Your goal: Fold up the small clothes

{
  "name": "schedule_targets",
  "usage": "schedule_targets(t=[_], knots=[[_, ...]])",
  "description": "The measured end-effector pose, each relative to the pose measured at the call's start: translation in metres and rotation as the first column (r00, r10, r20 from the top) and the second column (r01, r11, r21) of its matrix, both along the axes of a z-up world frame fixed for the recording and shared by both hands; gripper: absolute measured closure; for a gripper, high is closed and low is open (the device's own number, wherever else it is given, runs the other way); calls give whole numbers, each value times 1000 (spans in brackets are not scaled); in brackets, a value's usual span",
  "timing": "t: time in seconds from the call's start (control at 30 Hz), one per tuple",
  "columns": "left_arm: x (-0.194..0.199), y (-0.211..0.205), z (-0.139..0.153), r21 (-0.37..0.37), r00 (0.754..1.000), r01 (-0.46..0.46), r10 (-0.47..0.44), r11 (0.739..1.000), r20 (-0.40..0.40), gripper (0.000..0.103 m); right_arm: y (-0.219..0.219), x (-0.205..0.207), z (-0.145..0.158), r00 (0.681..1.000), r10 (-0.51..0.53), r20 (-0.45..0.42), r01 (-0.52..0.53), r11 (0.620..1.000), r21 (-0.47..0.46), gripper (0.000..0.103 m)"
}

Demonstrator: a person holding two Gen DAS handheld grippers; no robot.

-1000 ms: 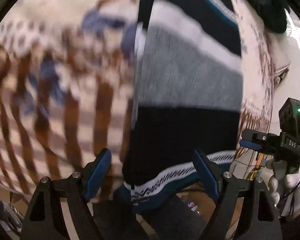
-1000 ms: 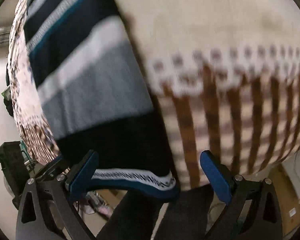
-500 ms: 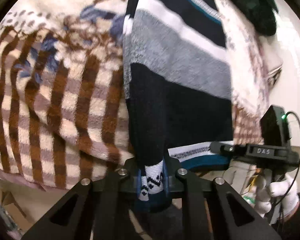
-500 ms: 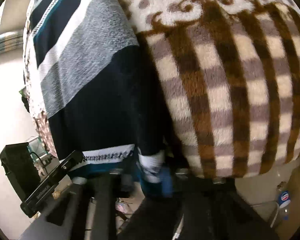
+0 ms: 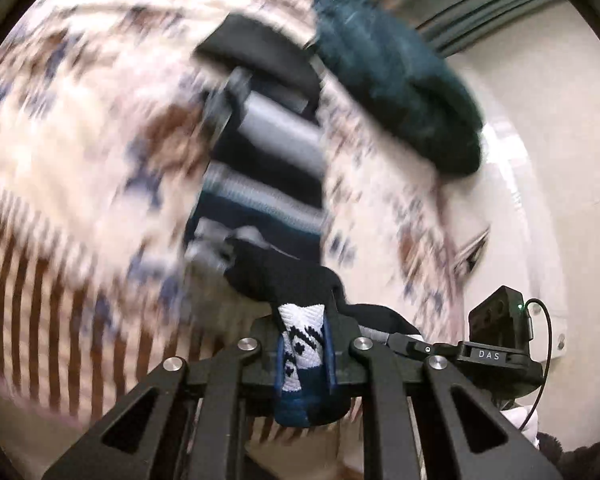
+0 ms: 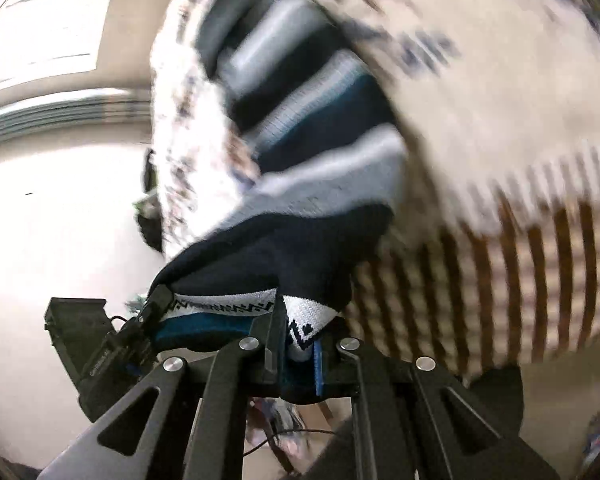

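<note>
A small striped garment [image 5: 268, 168] in navy, grey and white lies on a patterned blanket, its near hem lifted. My left gripper [image 5: 302, 354] is shut on one corner of its white-patterned hem. My right gripper [image 6: 296, 336] is shut on the other hem corner [image 6: 304, 316]. In the right wrist view the navy end [image 6: 284, 248] rises off the blanket toward the camera. The right gripper's body [image 5: 496, 354] shows at the right of the left wrist view; the left gripper's body [image 6: 108, 352] shows at the left of the right wrist view. Both views are motion-blurred.
The cream blanket [image 5: 80, 168] with brown stripes and blue motifs [image 6: 540, 208] covers the surface. A dark teal fuzzy garment [image 5: 396, 92] lies at its far edge. A pale wall [image 5: 548, 152] and window blinds [image 6: 52, 112] lie beyond.
Both grippers went from open around the hem to shut on it. They have since lifted the hem up and carried it toward the garment's far end.
</note>
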State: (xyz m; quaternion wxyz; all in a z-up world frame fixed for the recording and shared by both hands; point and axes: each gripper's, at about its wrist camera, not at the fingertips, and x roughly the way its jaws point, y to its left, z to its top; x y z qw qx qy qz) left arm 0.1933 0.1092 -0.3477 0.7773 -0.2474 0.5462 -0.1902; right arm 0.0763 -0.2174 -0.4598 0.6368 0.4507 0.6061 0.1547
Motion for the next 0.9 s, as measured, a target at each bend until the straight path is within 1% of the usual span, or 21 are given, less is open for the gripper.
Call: schedule_targets(t=[0.03, 0.07, 0.13, 0.17, 0.2, 0.27, 0.3, 0.4, 0.43, 0.5, 0.53, 0.57, 0.6, 0.63, 0.67, 0.7, 0.73, 0.77, 0.8, 0.87, 0.9], knots=[[14, -1, 5, 1, 1000, -8, 8, 1000, 24, 91, -2, 14, 10, 1000, -5, 25, 5, 1000, -4, 93], [38, -3, 9, -11, 999, -15, 15, 1000, 49, 91, -5, 33, 20, 998, -16, 56, 17, 1000, -14, 93], [70, -8, 8, -6, 996, -26, 26, 1000, 80, 91, -10, 77, 35, 994, -30, 106, 35, 999, -40, 93], [97, -12, 5, -16, 995, -29, 31, 999, 92, 91, -13, 96, 39, 992, -42, 123, 48, 998, -46, 93], [115, -12, 2, -15, 995, -33, 35, 999, 96, 91, -17, 114, 40, 990, -48, 134, 54, 998, -43, 93], [160, -10, -10, -23, 994, -41, 43, 999, 97, 91, -18, 163, 42, 984, -69, 164, 84, 993, -83, 93], [177, -10, -15, -11, 994, -49, 50, 999, 95, 91, -16, 190, 41, 983, -78, 168, 93, 992, -87, 93], [241, -8, -39, 0, 995, -59, 59, 998, 74, 91, -18, 265, 29, 979, -108, 170, 130, 984, -120, 93], [260, -8, -46, 3, 996, -55, 55, 998, 64, 90, -15, 298, 20, 978, -119, 174, 145, 979, -145, 93], [303, -7, -69, 0, 998, -58, 58, 998, 14, 86, -13, 336, 5, 979, -125, 164, 151, 975, -162, 92], [320, -5, -79, -10, 998, -66, 66, 998, -15, 84, -13, 357, -7, 981, -130, 145, 153, 975, -162, 90], [342, -1, -96, -22, 994, -89, 87, 996, -59, 73, -17, 381, -23, 981, -158, 114, 174, 973, -153, 90], [352, 2, -103, -40, 992, -99, 96, 994, -85, 58, -20, 389, -31, 981, -170, 98, 183, 972, -146, 90], [361, 6, -111, -69, 989, -111, 103, 991, -106, 52, -26, 401, -42, 978, -194, 72, 202, 971, -130, 87], [368, 13, -116, -107, 986, -133, 121, 985, -113, 46, -34, 412, -54, 973, -230, 39, 233, 966, -109, 77], [371, 19, -118, -109, 985, -146, 134, 983, -108, 43, -39, 416, -62, 968, -250, 31, 251, 963, -96, 67], [372, 24, -117, -114, 985, -152, 141, 982, -100, 42, -49, 417, -63, 962, -271, 40, 274, 957, -93, 62], [369, 31, -116, -124, 985, -154, 143, 980, -92, 38, -55, 415, -61, 959, -279, 52, 283, 953, -106, 48], [364, 36, -116, -116, 984, -160, 149, 980, -94, 37, -60, 411, -60, 957, -283, 66, 289, 950, -122, 40], [349, 40, -114, -114, 987, -139, 129, 984, -93, 37, -66, 395, -59, 966, -248, 76, 258, 948, -186, 40], [336, 41, -115, -82, 989, -123, 115, 989, -92, 36, -65, 387, -62, 972, -226, 70, 236, 950, -204, 40]])
